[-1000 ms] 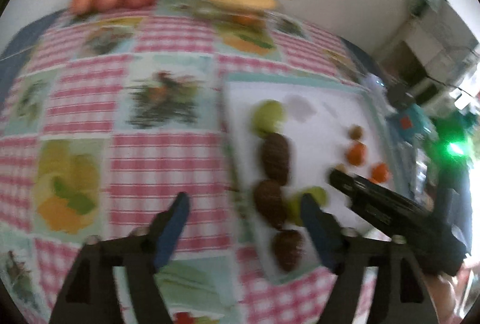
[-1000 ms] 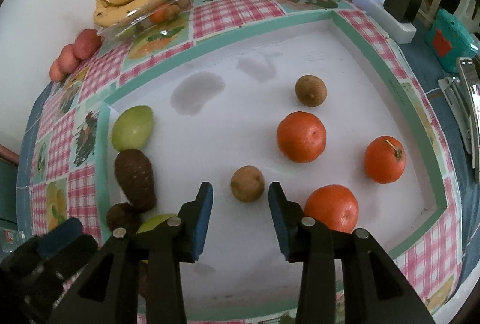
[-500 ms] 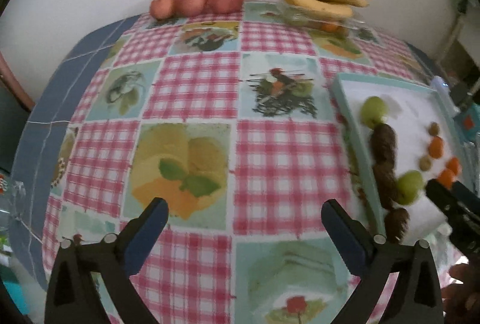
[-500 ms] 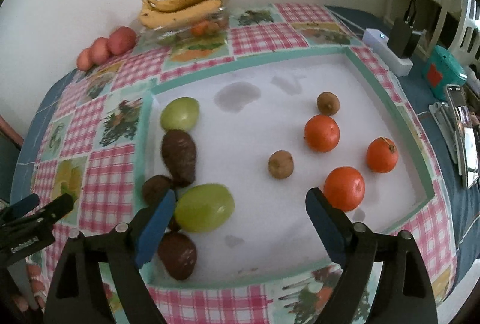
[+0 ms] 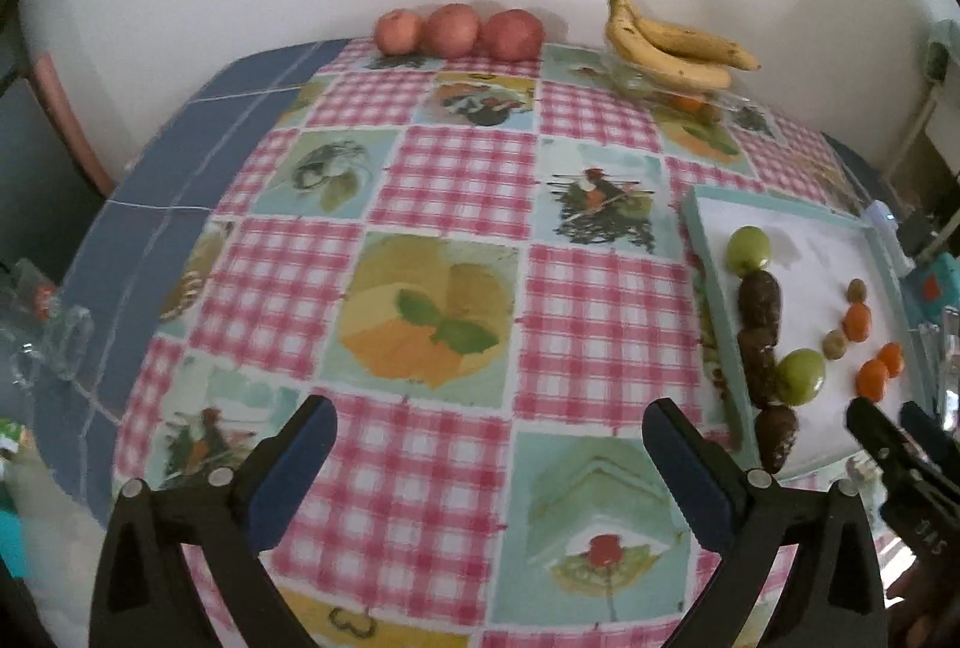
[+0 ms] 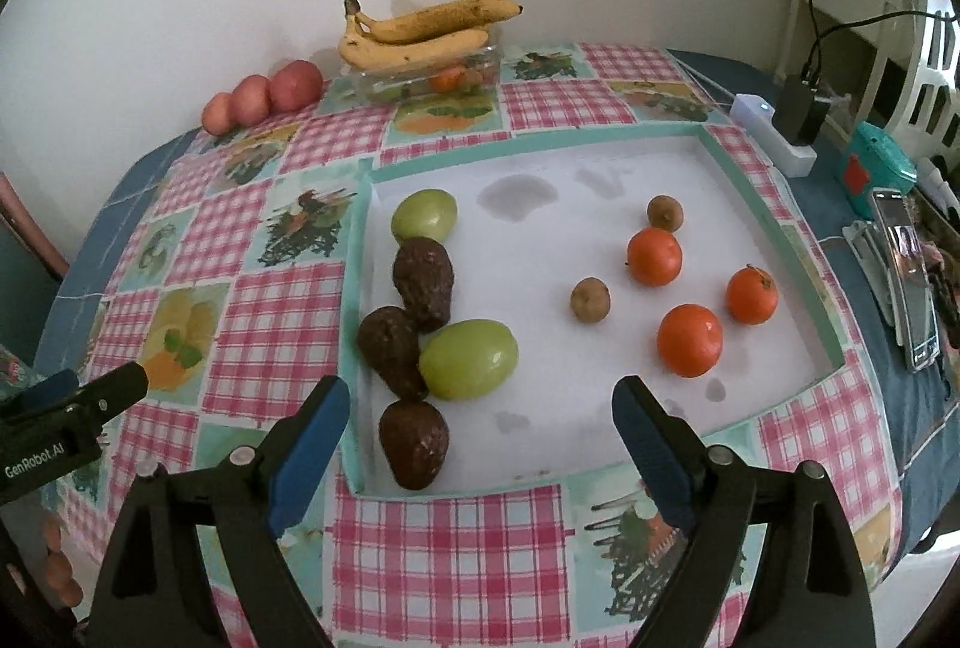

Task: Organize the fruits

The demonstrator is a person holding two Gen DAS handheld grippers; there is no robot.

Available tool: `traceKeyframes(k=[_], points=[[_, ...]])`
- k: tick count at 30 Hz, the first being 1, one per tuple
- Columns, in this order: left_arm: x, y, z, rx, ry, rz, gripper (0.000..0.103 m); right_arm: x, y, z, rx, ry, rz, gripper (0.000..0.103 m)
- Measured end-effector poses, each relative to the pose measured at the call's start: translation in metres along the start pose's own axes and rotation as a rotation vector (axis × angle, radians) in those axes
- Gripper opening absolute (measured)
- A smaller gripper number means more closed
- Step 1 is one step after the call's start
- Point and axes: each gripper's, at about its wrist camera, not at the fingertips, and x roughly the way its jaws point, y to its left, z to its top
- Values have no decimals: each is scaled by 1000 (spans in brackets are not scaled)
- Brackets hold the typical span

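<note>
A white tray with a teal rim (image 6: 774, 204) (image 5: 699, 252) holds two green fruits (image 6: 468, 359), three dark brown avocados (image 6: 423, 282), three oranges (image 6: 689, 339) and two small brown fruits (image 6: 590, 300). My right gripper (image 6: 480, 420) is open and empty above the tray's near edge. My left gripper (image 5: 489, 447) is open and empty over the checked tablecloth, left of the tray. Each gripper shows at the other view's edge.
Bananas (image 6: 420, 33) lie on a clear box at the back by the wall. Three red fruits (image 5: 456, 30) sit at the back left. A power strip with charger (image 6: 780, 126), a teal box (image 6: 882, 168) and a phone (image 6: 906, 276) lie right of the tray.
Both grippers have opened wide and pulled back from the tray. The left one has swung left over the tablecloth. The fruits on the tray have not moved.
</note>
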Motion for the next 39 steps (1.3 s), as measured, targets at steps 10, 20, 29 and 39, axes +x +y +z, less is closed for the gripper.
traceKeyframes(k=[10, 20, 29, 39], points=[[-10, -3, -5, 52, -16, 70, 103, -12, 6, -5, -15, 8, 7, 90], [-6, -5, -6, 55, 0, 91, 103, -11, 9, -6, -29, 17, 4, 90], [-8, -4, -5, 54, -2, 92, 103, -12, 10, -6, -29, 13, 3, 90], [-6, -6, -5, 58, 8, 97, 103, -12, 9, -6, -34, 21, 1, 90]])
